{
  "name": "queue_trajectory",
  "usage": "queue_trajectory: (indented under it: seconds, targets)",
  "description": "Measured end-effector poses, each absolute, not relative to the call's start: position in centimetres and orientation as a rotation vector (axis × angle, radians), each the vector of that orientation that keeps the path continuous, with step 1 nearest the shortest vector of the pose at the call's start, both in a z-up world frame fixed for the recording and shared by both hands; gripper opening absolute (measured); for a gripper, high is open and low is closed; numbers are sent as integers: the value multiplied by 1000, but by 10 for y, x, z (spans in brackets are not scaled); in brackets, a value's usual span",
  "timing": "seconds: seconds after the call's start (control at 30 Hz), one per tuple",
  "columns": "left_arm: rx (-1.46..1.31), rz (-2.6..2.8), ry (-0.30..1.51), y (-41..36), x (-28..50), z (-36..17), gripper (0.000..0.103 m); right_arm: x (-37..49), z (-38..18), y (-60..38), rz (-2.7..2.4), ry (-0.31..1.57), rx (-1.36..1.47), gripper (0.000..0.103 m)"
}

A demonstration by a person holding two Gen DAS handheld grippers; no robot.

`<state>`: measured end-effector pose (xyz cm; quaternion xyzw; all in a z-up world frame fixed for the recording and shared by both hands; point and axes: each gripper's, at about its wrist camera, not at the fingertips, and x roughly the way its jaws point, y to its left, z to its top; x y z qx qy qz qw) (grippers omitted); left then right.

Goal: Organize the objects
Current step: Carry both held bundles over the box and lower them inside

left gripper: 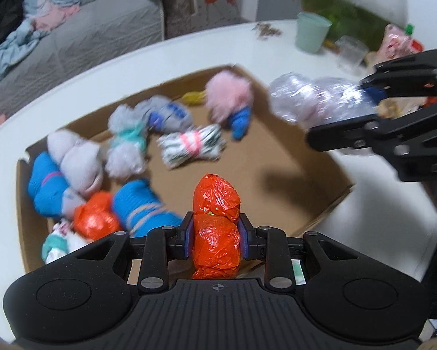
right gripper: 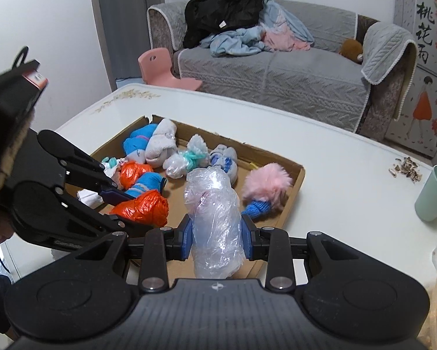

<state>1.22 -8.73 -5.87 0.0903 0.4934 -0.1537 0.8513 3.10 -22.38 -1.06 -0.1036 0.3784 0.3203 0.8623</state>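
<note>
Gripping crinkled orange bag bundle (left gripper: pixel 215 227), knotted — glossy

Left claw (left gripper: pixel 216 234) clamped on a bundle, tilted downward; right claw (right gripper: pixel 217 234) likewise gripping, angled down

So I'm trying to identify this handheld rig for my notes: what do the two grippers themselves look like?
Both look alike. The left gripper and right gripper are matte black, each with a ribbed body, two round raised discs, silver rivets on jointed link arms and a small crosshair mark. The finger pads are blue. Seen from the right wrist view, the left gripper carries a red and white label and faint lettering, too blurred to read.
</note>
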Motion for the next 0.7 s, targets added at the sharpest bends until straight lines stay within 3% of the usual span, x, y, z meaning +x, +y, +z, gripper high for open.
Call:
queue_trajectory:
  seconds: [0.7]
  targets:
    - [132, -217, 967, -77, 50, -83, 36, 82, -50, -186, 709, 965, -212, 30]
